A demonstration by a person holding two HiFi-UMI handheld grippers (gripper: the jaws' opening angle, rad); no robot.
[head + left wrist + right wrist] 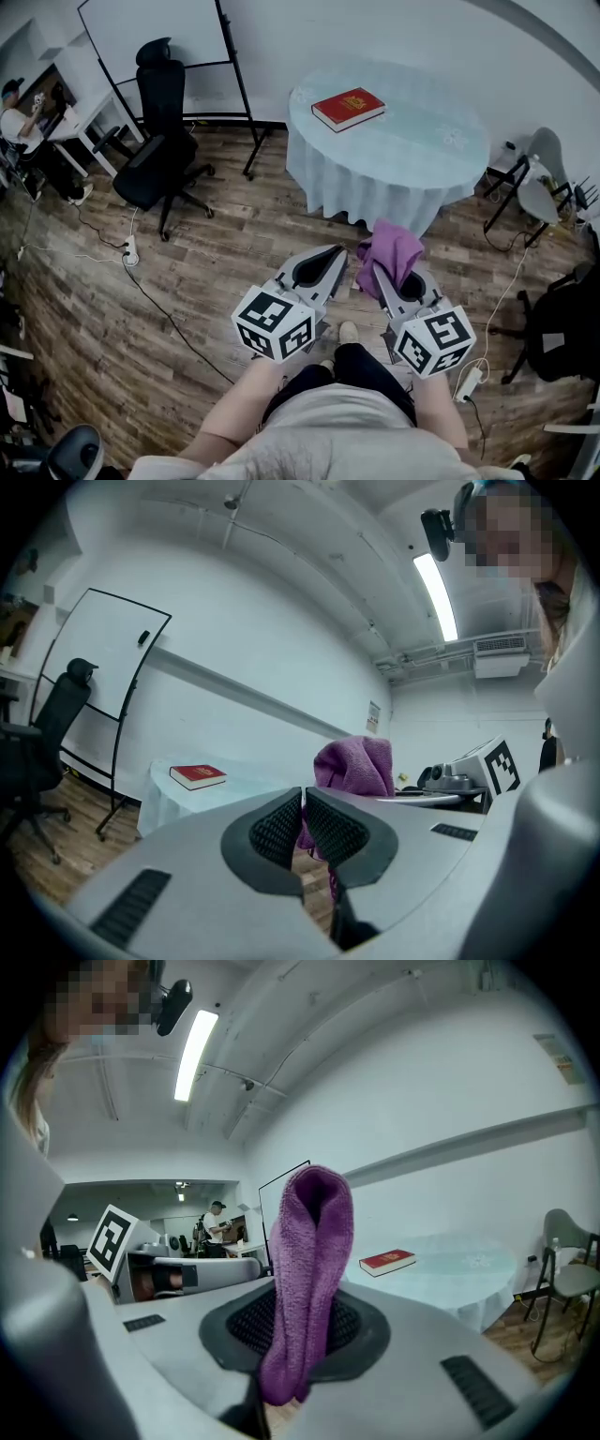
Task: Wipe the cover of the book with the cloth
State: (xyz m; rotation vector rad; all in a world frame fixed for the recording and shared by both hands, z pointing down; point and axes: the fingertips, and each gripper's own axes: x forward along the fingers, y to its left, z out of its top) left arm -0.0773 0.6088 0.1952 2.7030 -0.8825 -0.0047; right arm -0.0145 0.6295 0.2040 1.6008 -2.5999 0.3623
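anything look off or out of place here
Nothing stands out. The red hardcover book lies flat on the round pale-blue-draped table, and the purple terry cloth is pinched in the right tool.

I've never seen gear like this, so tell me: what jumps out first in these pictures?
A purple cloth stands pinched in the right gripper. Ahead, a red book lies on a round table with a pale cover. The left gripper is shut and empty.
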